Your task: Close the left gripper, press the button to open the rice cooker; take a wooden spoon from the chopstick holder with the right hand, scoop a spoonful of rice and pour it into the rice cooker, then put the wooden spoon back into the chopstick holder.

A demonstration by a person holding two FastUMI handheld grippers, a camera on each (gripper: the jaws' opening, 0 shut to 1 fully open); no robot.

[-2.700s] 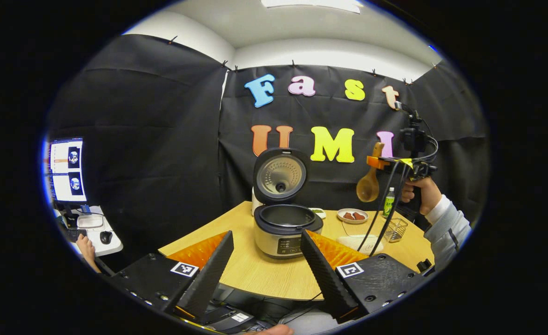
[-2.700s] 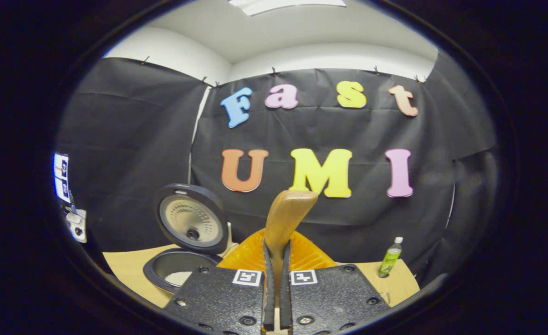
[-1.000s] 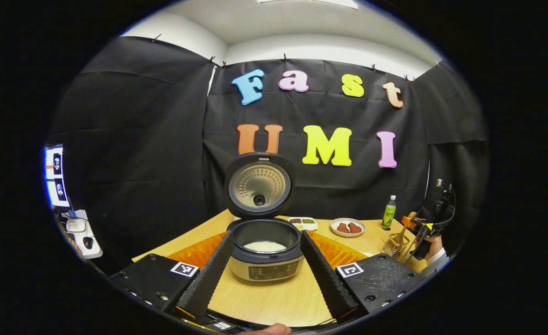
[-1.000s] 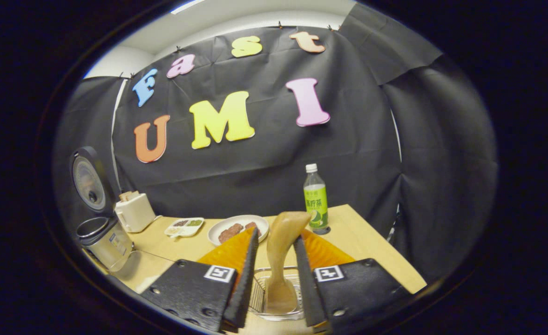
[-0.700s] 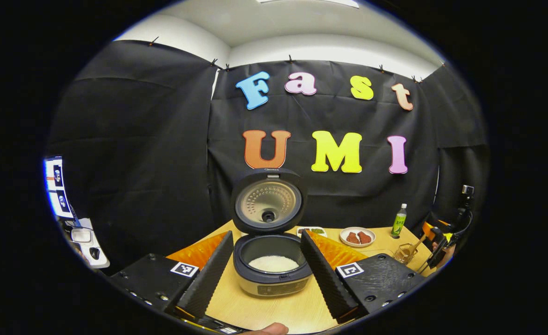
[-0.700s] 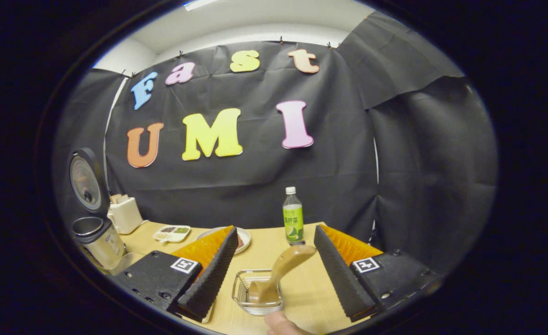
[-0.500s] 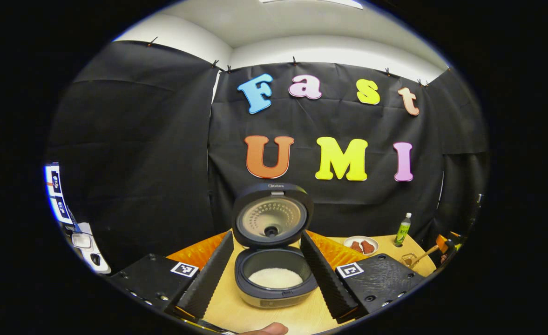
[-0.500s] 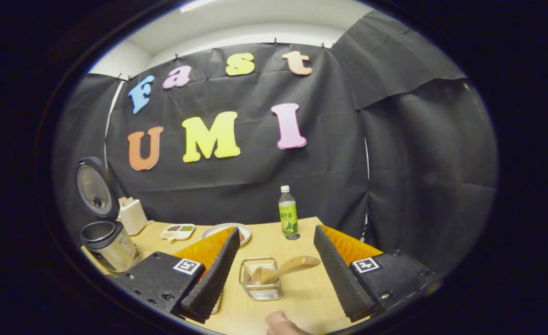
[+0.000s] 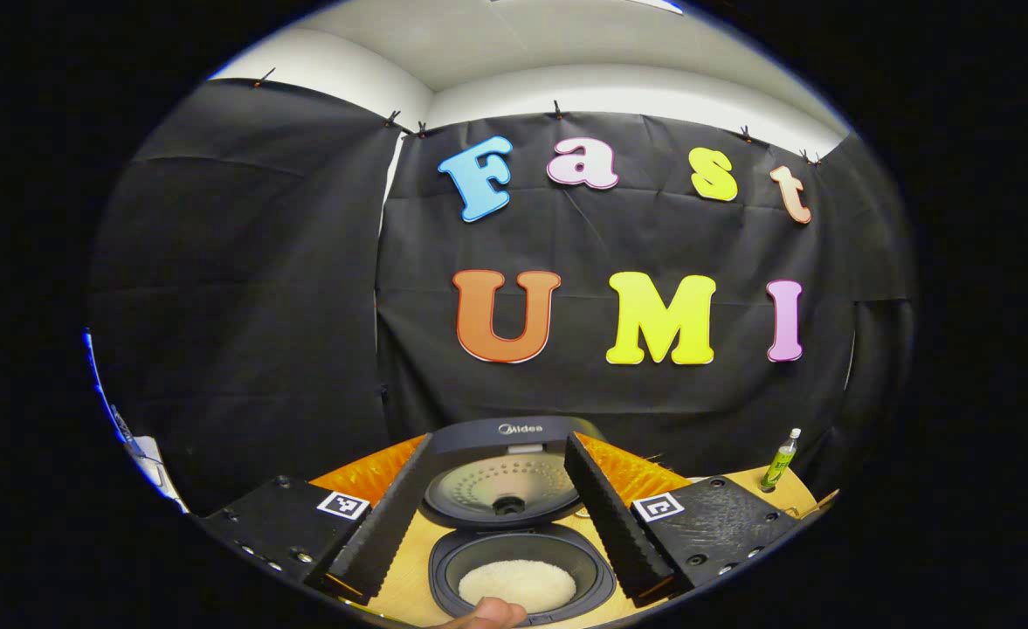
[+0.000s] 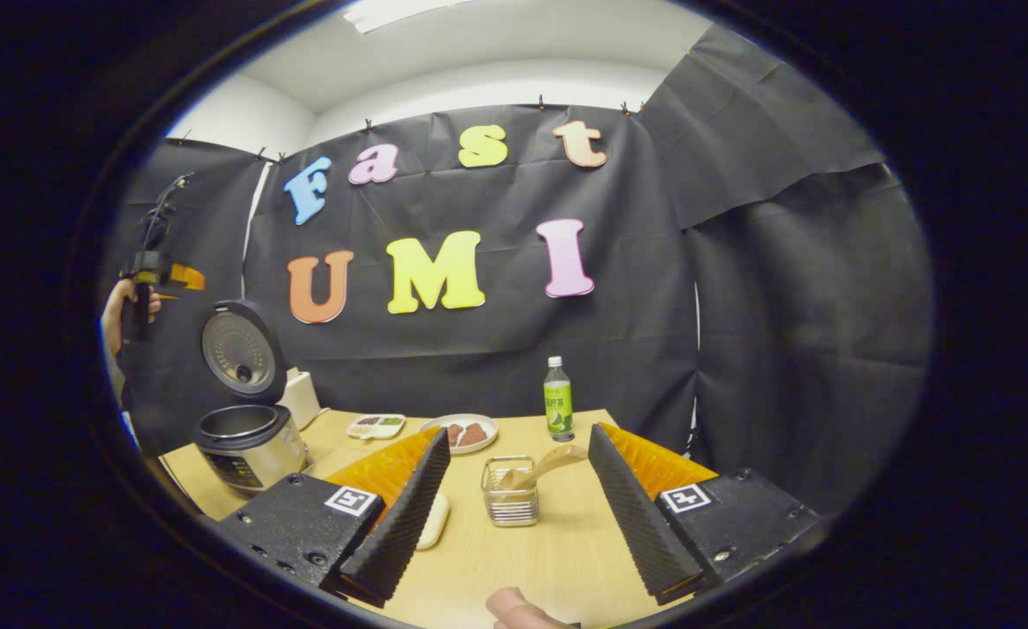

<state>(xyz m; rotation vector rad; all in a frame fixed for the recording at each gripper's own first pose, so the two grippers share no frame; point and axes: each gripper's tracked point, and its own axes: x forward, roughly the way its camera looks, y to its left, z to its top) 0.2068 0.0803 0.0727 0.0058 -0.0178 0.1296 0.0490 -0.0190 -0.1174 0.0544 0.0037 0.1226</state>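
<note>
In the left gripper view my left gripper [image 9: 499, 439] is open, hovering just above the open rice cooker [image 9: 520, 572]. White rice [image 9: 518, 584] lies in its pot and the raised lid [image 9: 503, 489] stands between my fingers. In the right gripper view my right gripper [image 10: 520, 432] is open and holds nothing. The wooden spoon [image 10: 545, 465] leans in the wire chopstick holder [image 10: 511, 504], a short way beyond the fingertips. Farther left stands the rice cooker [image 10: 250, 445] with its lid [image 10: 238, 349] up. A hand holds the left gripper [image 10: 164, 276] above it.
On the wooden table [image 10: 557, 550] stand a green bottle [image 10: 557, 408], a plate of food [image 10: 461, 433], a small divided tray [image 10: 376, 425] and a white box [image 10: 302, 397]. A pale dish [image 10: 434, 522] peeks out beside my right gripper's left finger. The bottle [image 9: 780, 456] stands at the table's far right.
The right gripper opened, left the spoon in the holder and drew back from it. The left gripper moved up close over the open cooker.
</note>
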